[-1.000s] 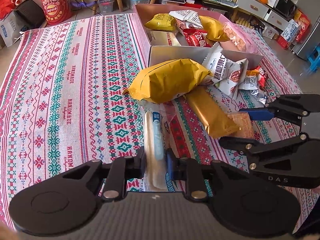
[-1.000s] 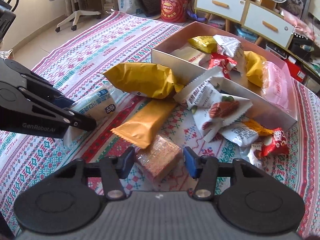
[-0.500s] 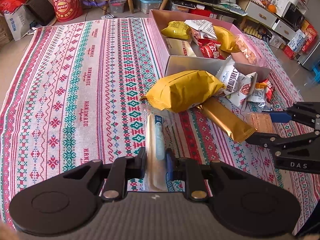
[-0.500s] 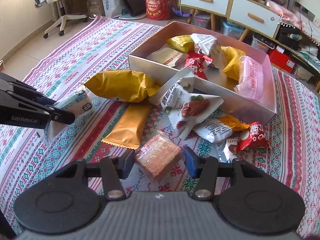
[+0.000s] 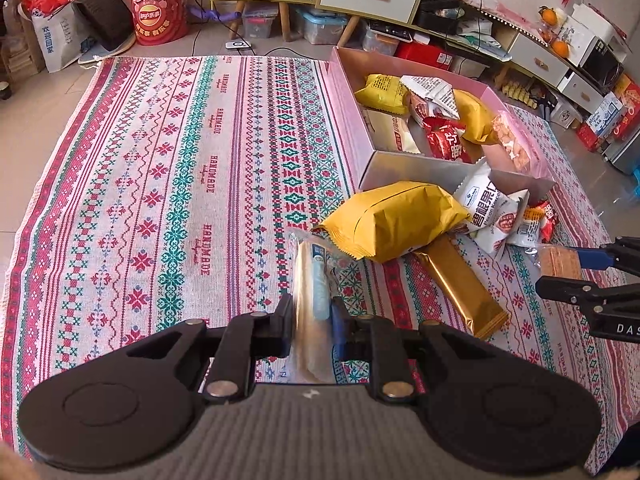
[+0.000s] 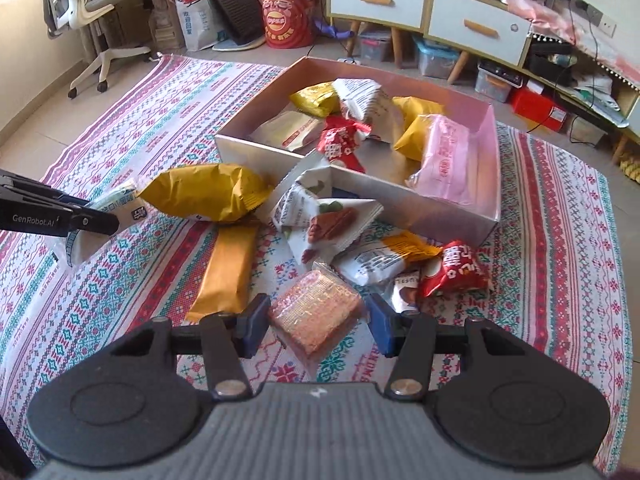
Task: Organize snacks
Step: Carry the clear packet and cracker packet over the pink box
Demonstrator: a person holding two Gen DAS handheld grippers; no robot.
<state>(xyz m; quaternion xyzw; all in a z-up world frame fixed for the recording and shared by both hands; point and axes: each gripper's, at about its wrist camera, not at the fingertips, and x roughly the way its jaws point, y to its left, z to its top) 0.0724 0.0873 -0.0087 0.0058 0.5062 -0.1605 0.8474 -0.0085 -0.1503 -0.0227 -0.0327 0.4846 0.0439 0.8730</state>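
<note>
Left wrist view: left gripper (image 5: 310, 322) clamped on a slim pale snack packet (image 5: 314, 276), held edge-on; its print is blurred and the lower end is cut off behind the gripper body. Right gripper (image 6: 316, 322) has its pads pressed on both sides of a clear-wrapped wafer block (image 6: 314, 314), held clear of the cloth. In the left view this gripper is cut off at the right edge.

Loose snacks lie just in front of the open box (image 6: 280, 158): a big yellow bag (image 6: 204, 194), a gold bar (image 6: 230, 270), a white nut pouch (image 6: 320, 220) leaning on the box wall, and a red packet (image 6: 456, 268). More packets sit inside the box, overlapping, labels unreadable.

Surface: patterned woven cloth (image 5: 160, 184) spread on a tiled floor. Far side: drawer cabinets (image 6: 424, 4), a red tub (image 6: 284, 16), and an office chair (image 6: 88, 12) far left.
</note>
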